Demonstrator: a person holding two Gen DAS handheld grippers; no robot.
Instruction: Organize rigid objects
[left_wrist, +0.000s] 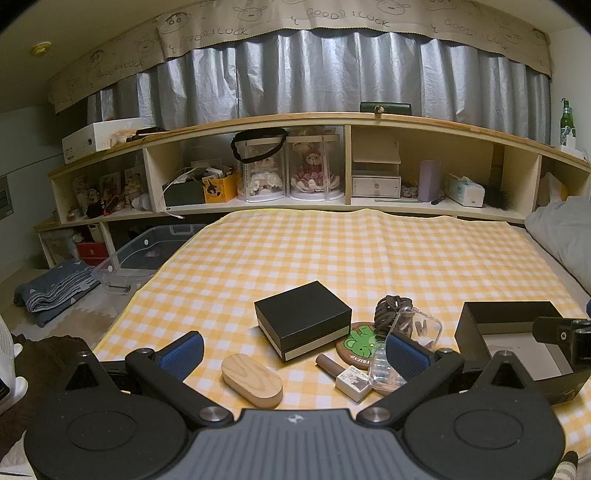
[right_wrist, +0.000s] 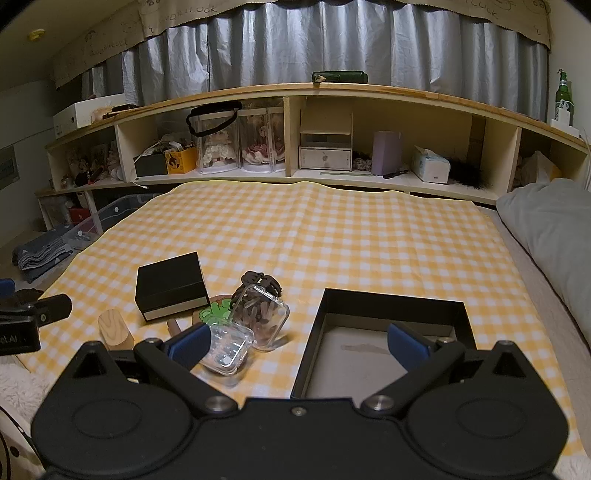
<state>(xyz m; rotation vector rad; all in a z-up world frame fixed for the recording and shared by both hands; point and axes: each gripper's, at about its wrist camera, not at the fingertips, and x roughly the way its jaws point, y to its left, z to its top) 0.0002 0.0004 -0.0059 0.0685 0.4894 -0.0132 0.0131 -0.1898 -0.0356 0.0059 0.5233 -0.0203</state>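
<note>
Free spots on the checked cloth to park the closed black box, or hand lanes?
Bare yellow-checked cloth runs from the items to the wooden shelf unit. The open black tray holds nothing visible. Crowded: closed black box, oval wooden case, frog coaster, clear plastic cases.

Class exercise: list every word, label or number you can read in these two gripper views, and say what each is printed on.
"GOOD LUCK": repeated along the beige valance above the curtains.
Partial curved lettering, roughly "...READ.": rim of the bear coaster.
Nail polish bottle label: too small to read.
Green bottle label: blurred.
White box print: unreadable.
</note>
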